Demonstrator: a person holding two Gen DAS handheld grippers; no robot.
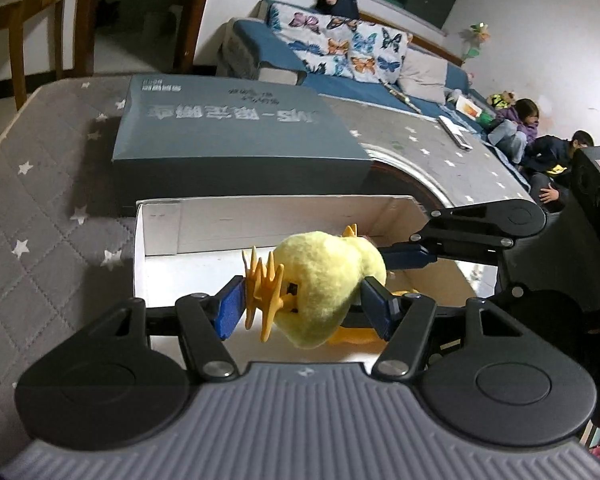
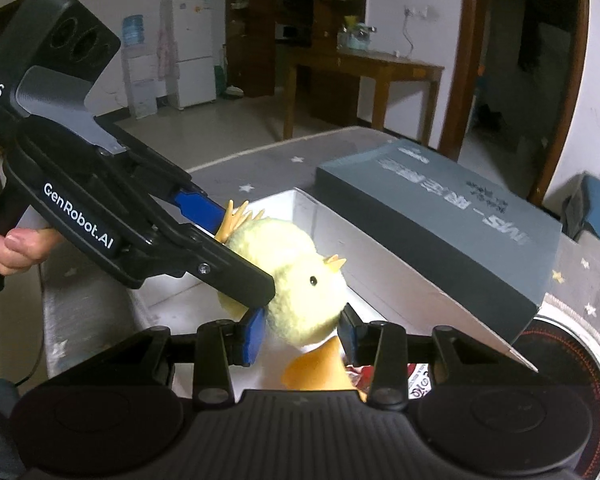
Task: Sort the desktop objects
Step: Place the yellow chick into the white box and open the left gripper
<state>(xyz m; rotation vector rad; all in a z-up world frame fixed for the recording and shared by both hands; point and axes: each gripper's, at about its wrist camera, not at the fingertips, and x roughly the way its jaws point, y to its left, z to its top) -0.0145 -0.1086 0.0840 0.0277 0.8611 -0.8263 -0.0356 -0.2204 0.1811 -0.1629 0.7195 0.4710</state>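
Both claws clamped on same plush chick [image 1: 324,288], one from each side. Left gripper [image 1: 304,304]: blue pads squeezing the body, orange feet splayed vs. left pad. Right gripper [image 2: 300,334]: pads pinched on the head end, just below eye and beak. In right wrist view, left gripper [image 2: 236,256] reaching in diagonally, a person's hand [image 2: 4,240] on its handle; black finger across the chick's back.

Chick held in air, not resting, above open white box [image 1: 156,236]. Box floor mostly bare; red-printed wrapper [image 2: 416,380] glimpsed at lower right, partly hidden by gripper frame. Something orange under the chick, prob. a second toy or part of this one; can't tell. Grey-blue lid [image 1: 236,136] lying flat just behind the box, touching or nearly so. All on grey star-quilted cover [image 1: 40,208]. Round black-and-silver cooktop-like disc [image 2: 572,344] beside box, right side.

Step, as judged: lowering/releasing chick into box.

Risks:
- Double grip on soft toy: if grippers pull apart or twist out of sync, fabric stretched, seams or feet strained.
- One side let go first w/ other gripping only fluff: chick could swing, slip, land on rim or outside box.
- Feet caught vs. left pad: may snag on release, drag toy back out.
- Grippers close together: fingers could knock each other when opening.
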